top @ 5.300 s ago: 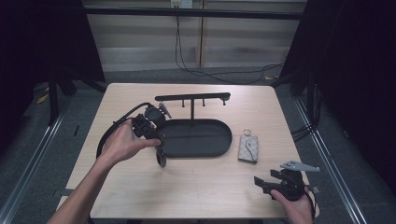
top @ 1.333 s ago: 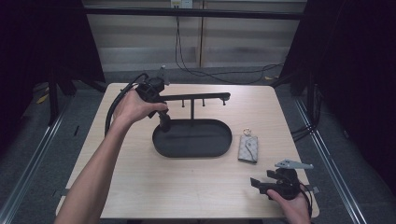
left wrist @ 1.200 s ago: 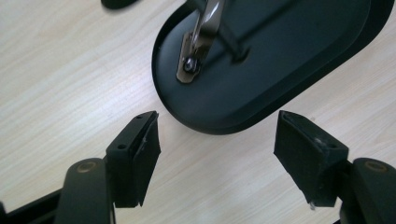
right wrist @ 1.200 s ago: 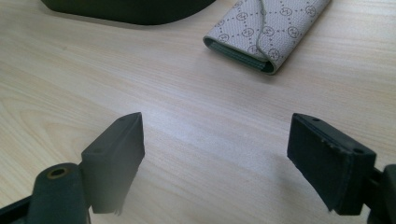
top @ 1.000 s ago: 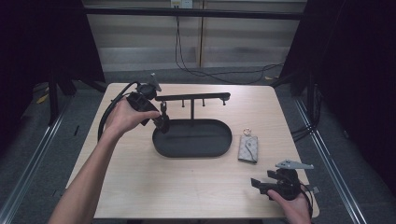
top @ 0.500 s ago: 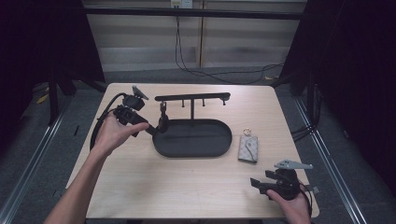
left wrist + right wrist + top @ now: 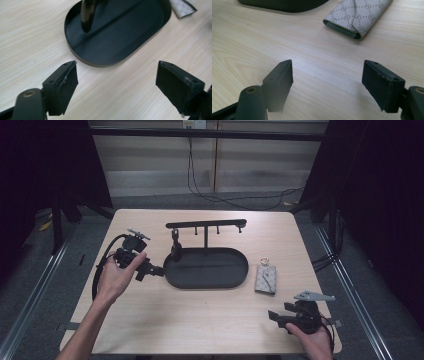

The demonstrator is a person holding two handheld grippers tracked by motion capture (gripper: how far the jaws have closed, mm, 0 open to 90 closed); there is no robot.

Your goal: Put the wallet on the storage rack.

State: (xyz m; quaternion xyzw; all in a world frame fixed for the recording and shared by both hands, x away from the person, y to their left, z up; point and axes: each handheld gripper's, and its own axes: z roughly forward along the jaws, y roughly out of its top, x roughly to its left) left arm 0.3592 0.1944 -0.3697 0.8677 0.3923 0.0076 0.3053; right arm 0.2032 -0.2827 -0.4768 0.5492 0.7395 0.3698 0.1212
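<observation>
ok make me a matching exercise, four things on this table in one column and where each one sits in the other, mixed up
Things:
1. dark key fob
2. patterned key pouch
3. left gripper
4. right gripper

Places:
A. near the table's front right corner, open over bare wood
B. hanging from the left end of the stand's bar, over the oval tray
C. flat on the table just right of the oval tray
D. just left of the oval tray, open and holding nothing

Pairs: 1-B, 2-C, 3-D, 4-A
</observation>
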